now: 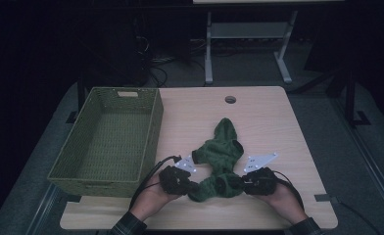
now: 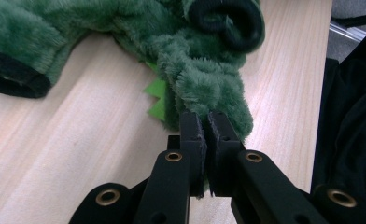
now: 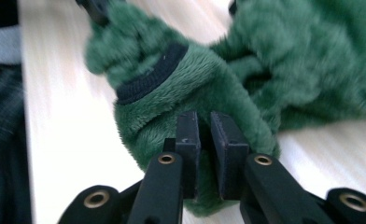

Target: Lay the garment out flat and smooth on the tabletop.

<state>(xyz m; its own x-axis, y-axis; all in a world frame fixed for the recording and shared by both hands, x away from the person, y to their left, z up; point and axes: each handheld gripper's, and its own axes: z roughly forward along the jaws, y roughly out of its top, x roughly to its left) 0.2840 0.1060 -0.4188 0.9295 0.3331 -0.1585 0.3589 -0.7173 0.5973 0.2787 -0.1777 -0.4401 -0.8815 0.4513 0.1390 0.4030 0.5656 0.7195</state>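
One fuzzy dark-green plush garment with black ribbed cuffs (image 1: pixel 221 155) lies crumpled on the light wooden table (image 1: pixel 278 122), at its near middle, just right of the one woven olive-green rectangular basket (image 1: pixel 112 139). Two hand-held black grippers work on it, one at each side of its near end.

The left gripper (image 1: pixel 189 186) sits between the basket's near right corner and the garment. In the left gripper view its two jaws are pressed almost together, pinching a fold of the plush (image 2: pixel 204 88) at the garment's near edge. A small bright-green pointed felt piece (image 2: pixel 157 99) sticks out from the garment just left of that fold, and two black cuffs show there, one at the far left and one at the top.

The right gripper (image 1: pixel 235 184) sits on the garment's far side from the basket. In the right gripper view its jaws are nearly closed on a thick bunch of the plush (image 3: pixel 204 135), just below a black cuff (image 3: pixel 148 77).

One grey three-cornered plate rides on each gripper, and a black cable loops from the left one past the basket's near corner. A round hole (image 1: pixel 230 100) lies in the tabletop beyond the garment. Nothing lies between the garment and the basket except the left gripper and the hand that holds it.
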